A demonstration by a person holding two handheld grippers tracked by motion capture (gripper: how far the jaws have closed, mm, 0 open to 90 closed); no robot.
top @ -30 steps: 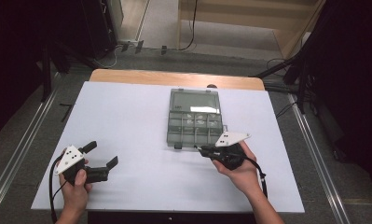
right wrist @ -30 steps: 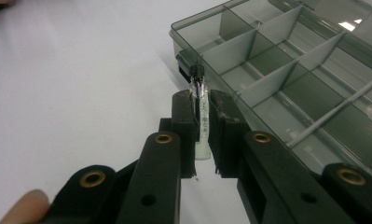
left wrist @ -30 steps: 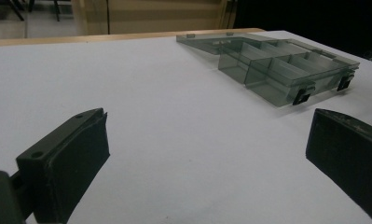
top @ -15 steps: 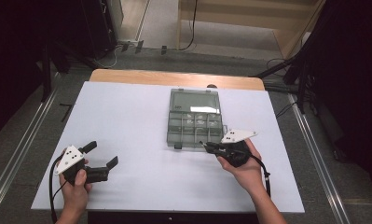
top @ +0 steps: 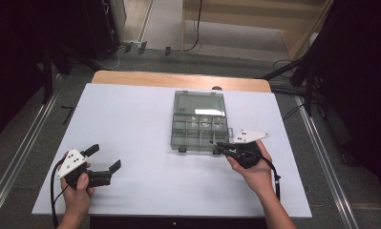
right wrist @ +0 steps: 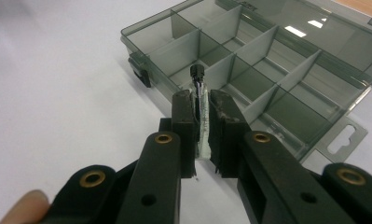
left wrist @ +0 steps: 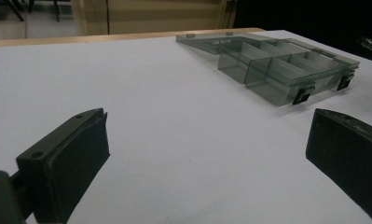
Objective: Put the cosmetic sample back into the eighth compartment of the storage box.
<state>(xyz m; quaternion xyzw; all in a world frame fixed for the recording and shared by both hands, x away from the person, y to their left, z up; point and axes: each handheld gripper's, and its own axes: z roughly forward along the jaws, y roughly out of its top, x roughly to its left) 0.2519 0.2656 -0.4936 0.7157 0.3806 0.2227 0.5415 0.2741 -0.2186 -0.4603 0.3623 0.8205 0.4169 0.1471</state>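
A clear grey compartment box (top: 177, 130) lies open in the middle of the white table, its lid flat on the far side and its cells (right wrist: 267, 70) looking bare. My right gripper (top: 216, 145) sits at the box's near right corner, shut on a small clear vial (right wrist: 198, 84) with a black cap. The vial stands between the pads and points toward the front row of cells. At the table's near left my left gripper (top: 105, 157) is held open with nothing between its jaws (left wrist: 207, 126). It faces the box (left wrist: 286, 70) from a distance.
Two black latches (left wrist: 301, 96) stick out from the box's front wall. A wooden strip (top: 178, 80) edges the table's far side, and metal rails (top: 322, 157) run along both sides. Dark stands and cables lie on the floor beyond.
My right gripper has shifted slightly to the right along the box's front edge, still gripping the vial. The left gripper has stayed put.
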